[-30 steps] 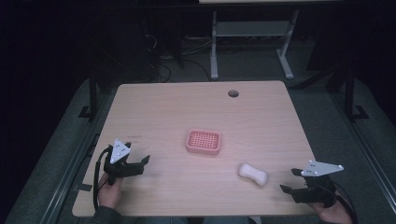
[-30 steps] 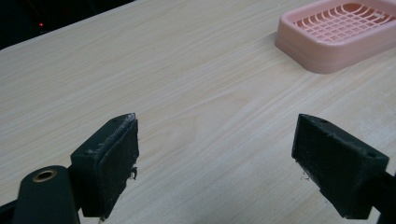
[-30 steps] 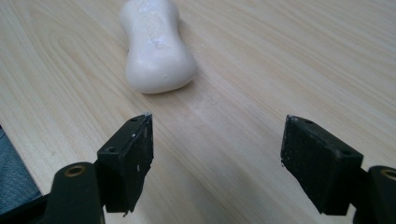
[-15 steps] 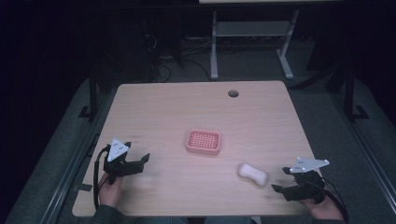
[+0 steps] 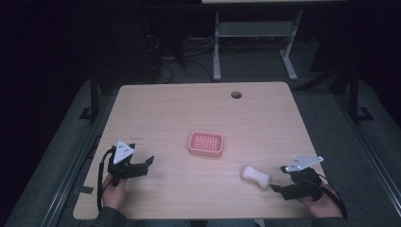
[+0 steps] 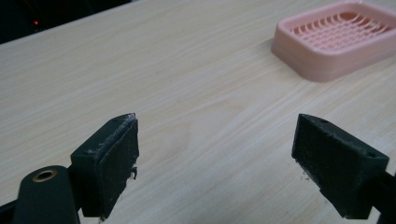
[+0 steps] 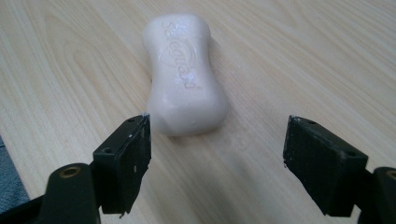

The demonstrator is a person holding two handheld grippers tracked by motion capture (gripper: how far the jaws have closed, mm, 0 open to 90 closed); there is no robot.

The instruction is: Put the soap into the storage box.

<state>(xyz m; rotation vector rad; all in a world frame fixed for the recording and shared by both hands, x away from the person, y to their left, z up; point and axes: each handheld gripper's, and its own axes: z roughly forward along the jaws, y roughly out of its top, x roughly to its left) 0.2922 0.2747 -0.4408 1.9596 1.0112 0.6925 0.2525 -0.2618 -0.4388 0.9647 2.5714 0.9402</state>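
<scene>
White soap bar [image 7: 184, 77] just ahead of gaping right gripper [image 7: 217, 154]; pink tray [image 5: 205, 144] apart, left gripper [image 6: 215, 158] likewise wide.

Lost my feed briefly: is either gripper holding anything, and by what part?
Nothing held. Both grippers are open; the right gripper is just short of the soap, not yet around it.

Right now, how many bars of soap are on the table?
1. The soap lies on the table near its front right, just ahead of the open right gripper, apart from the pink tray.
</scene>
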